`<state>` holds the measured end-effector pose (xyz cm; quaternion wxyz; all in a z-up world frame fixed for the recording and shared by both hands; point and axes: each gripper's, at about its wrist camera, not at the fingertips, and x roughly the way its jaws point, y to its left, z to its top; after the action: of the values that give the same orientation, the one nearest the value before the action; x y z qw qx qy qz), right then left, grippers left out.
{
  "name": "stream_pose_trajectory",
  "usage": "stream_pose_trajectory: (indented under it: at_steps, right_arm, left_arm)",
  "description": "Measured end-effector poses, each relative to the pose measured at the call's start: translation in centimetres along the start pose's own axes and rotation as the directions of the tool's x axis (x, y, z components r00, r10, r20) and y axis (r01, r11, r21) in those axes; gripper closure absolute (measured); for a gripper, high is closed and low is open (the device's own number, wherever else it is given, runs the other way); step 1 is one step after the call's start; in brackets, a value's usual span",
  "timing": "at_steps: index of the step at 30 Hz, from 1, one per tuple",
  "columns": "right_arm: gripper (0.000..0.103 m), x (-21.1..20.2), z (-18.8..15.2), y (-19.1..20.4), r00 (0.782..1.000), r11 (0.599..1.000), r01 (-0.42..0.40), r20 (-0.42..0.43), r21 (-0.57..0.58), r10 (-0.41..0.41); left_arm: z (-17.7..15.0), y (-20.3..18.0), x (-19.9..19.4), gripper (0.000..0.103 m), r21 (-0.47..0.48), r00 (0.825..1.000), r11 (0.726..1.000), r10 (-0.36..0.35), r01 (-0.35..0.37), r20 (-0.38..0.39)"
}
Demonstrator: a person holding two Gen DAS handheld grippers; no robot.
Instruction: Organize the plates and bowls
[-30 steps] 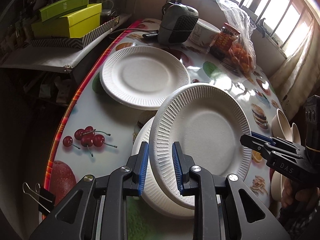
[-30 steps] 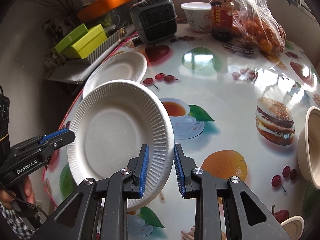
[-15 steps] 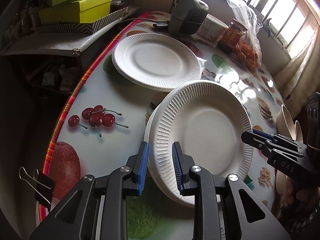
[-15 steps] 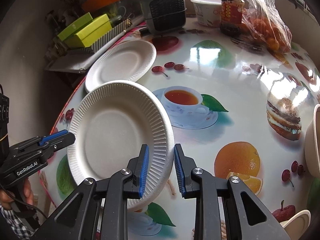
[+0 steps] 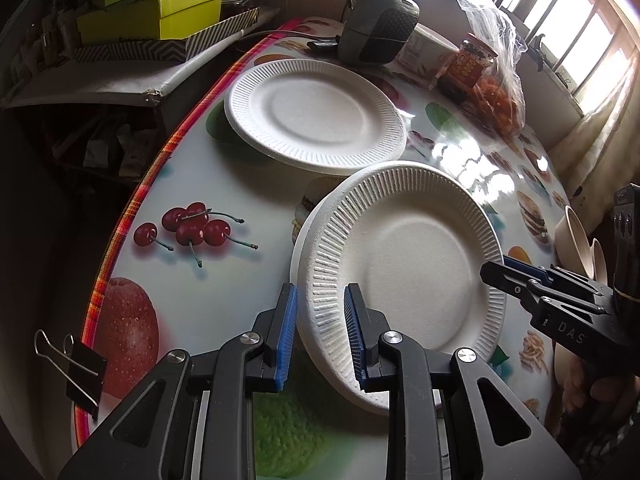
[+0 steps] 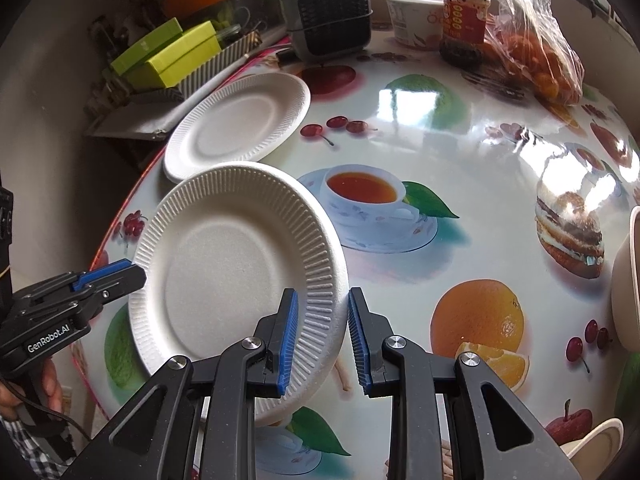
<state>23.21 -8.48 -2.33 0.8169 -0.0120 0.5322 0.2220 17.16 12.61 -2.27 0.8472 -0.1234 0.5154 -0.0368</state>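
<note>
A white ribbed paper plate (image 5: 412, 256) (image 6: 224, 264) hangs tilted over the fruit-print table, held from both sides. My left gripper (image 5: 320, 328) (image 6: 108, 276) is shut on its near-left rim. On the opposite rim my right gripper (image 6: 322, 332) (image 5: 500, 272) is shut too. The smooth rim of a second plate (image 5: 297, 248) peeks out under the held one; I cannot tell what it rests on. Another paper plate (image 5: 316, 112) (image 6: 240, 120) lies flat on the table further back, near the left edge. Beige bowls (image 5: 572, 236) (image 6: 628, 280) stand at the right.
At the back stand a small grey heater (image 5: 376, 28) (image 6: 328, 12), a white tub, a red-labelled jar (image 5: 466, 64) and a plastic bag of oranges (image 6: 536, 52). Green boxes (image 5: 160, 12) sit on a shelf beyond the table's striped edge (image 5: 132, 208). A binder clip (image 5: 80, 368) grips that edge.
The gap between the held plate and the one beneath it has closed; only a sliver of the lower rim shows now. In the right wrist view the printed teacup has come out from behind the plate.
</note>
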Motion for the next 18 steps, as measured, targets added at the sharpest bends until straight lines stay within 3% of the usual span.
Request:
stream_pose_trajectory:
  at_steps: [18]
  right_arm:
    - [0.078, 0.02, 0.17, -0.25, 1.0, 1.0, 0.007, 0.002, 0.0, -0.007]
  left_arm:
    - [0.08, -0.17, 0.19, 0.078, 0.001, 1.0, 1.0, 0.012, -0.012, -0.005]
